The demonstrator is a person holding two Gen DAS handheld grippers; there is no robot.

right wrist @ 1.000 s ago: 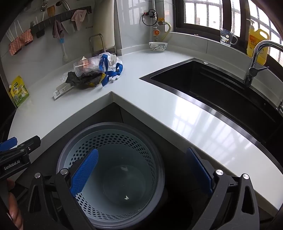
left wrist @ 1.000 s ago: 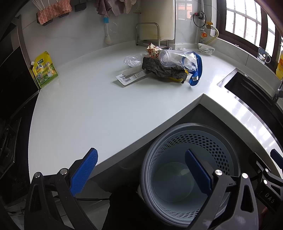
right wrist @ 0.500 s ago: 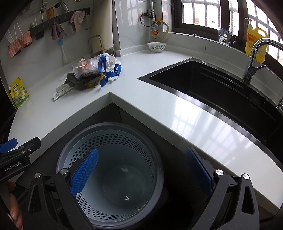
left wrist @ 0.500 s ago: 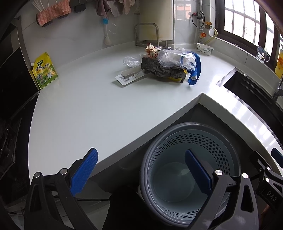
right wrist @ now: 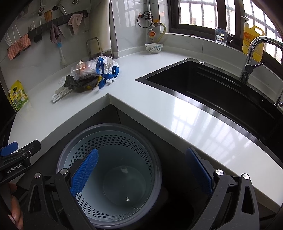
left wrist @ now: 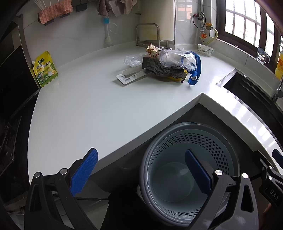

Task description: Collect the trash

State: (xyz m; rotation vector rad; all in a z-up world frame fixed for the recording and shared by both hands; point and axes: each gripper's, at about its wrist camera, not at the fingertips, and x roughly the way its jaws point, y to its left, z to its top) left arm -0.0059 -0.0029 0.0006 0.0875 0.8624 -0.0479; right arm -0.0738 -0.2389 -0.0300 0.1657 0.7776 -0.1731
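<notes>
A heap of trash lies on the white counter (left wrist: 88, 106): a clear plastic cup (left wrist: 175, 57) on a dark rag (left wrist: 159, 68), a blue strap (left wrist: 195, 70), a crumpled clear bag (left wrist: 131, 60), a printed wrapper (left wrist: 153, 50) and a flat white package (left wrist: 130, 75). The heap also shows in the right wrist view (right wrist: 90, 74). A grey perforated bin (left wrist: 191, 168) stands below the counter's inner corner, also in the right wrist view (right wrist: 109, 173). My left gripper (left wrist: 141, 168) is open and empty by the bin's rim. My right gripper (right wrist: 141, 169) is open and empty above the bin.
A black sink (right wrist: 221, 93) with a chrome tap (right wrist: 253, 56) lies to the right. A yellow-green pouch (left wrist: 45, 69) leans at the counter's left end. A bowl (right wrist: 153, 48), a rack (left wrist: 150, 35) and hanging cloths (left wrist: 54, 10) line the back wall.
Both views have shifted slightly, so the trash heap sits a little nearer the middle of the frame. Both grippers stay open and nothing has been picked up.
</notes>
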